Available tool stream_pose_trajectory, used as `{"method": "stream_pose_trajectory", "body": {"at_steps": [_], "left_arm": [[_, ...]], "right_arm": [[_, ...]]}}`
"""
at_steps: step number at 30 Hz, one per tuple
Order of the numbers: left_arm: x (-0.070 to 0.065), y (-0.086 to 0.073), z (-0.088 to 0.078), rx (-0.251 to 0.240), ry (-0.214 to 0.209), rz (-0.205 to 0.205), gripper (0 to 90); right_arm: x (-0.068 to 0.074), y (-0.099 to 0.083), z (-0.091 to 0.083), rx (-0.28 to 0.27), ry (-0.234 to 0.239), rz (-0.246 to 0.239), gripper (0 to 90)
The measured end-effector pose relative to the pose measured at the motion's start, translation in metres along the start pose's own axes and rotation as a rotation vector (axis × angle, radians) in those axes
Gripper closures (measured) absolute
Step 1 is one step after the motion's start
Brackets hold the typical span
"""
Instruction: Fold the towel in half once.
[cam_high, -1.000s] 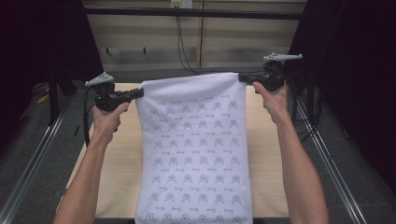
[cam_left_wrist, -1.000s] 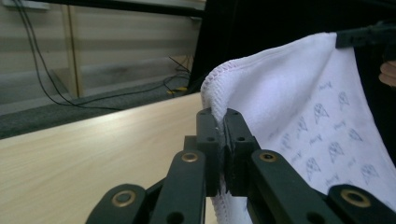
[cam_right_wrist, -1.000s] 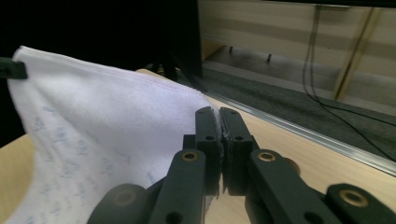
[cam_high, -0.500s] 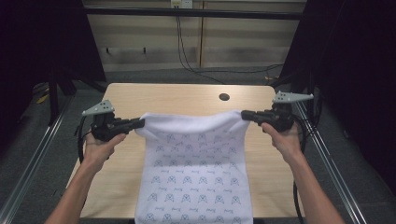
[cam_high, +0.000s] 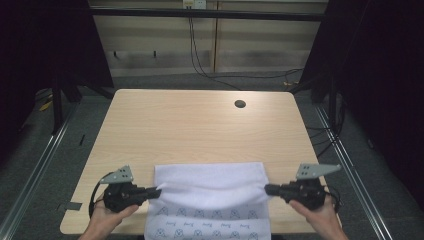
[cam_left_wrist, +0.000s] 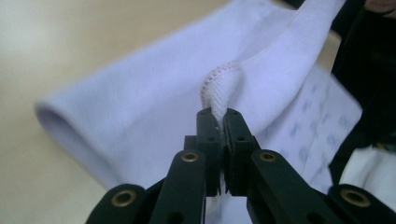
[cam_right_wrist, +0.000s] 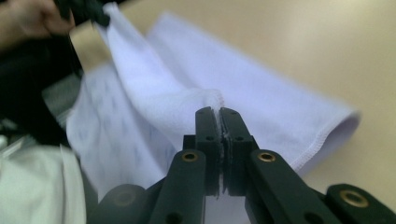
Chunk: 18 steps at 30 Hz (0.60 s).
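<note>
Overhead, from the high view, a white printed cloth towel (cam_high: 210, 192) lay folded back on itself at the near edge of the light wooden table (cam_high: 200, 125), its patterned part hanging over that edge. The left gripper (cam_high: 156, 191) pinched its left corner and the right gripper (cam_high: 269, 189) its right corner, each in a hand. Left gripper view: the jaws were pressed together on the towel's stitched hem (cam_left_wrist: 219, 84), the fold lying on the tabletop behind. Right gripper view: the jaws were clamped on the towel's other corner (cam_right_wrist: 210, 100), with the left gripper (cam_right_wrist: 100, 14) far off holding the opposite corner.
</note>
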<state>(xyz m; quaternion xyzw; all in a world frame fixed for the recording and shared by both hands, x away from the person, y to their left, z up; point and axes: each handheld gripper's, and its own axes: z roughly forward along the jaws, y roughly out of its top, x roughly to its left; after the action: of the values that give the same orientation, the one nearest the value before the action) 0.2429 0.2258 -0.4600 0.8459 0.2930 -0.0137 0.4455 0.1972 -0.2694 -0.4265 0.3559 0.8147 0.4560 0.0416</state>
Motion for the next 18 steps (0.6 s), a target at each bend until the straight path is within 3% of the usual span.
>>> {"method": "stream_pose_trajectory", "body": {"at_steps": [4, 6, 9, 12, 18], "left_arm": [[0.0, -0.019, 0.006, 0.052, 0.021, -0.025, 86.9], [-0.006, -0.023, 0.01, 0.089, 0.017, -0.014, 86.9], [-0.007, -0.025, 0.015, 0.124, 0.018, 0.0, 86.8], [-0.001, -0.026, 0.019, 0.157, 0.018, -0.022, 86.8], [0.005, -0.024, 0.024, 0.148, 0.032, -0.042, 87.1]], "right_arm": [[-0.003, -0.038, 0.022, 0.131, 0.007, 0.075, 87.6], [-0.003, -0.046, 0.03, 0.196, -0.002, 0.078, 87.5], [-0.001, -0.046, 0.033, 0.202, 0.002, 0.068, 87.5], [0.001, -0.047, 0.039, 0.244, -0.011, 0.049, 87.5], [0.0, -0.045, 0.048, 0.265, -0.024, 0.052, 87.9]]}}
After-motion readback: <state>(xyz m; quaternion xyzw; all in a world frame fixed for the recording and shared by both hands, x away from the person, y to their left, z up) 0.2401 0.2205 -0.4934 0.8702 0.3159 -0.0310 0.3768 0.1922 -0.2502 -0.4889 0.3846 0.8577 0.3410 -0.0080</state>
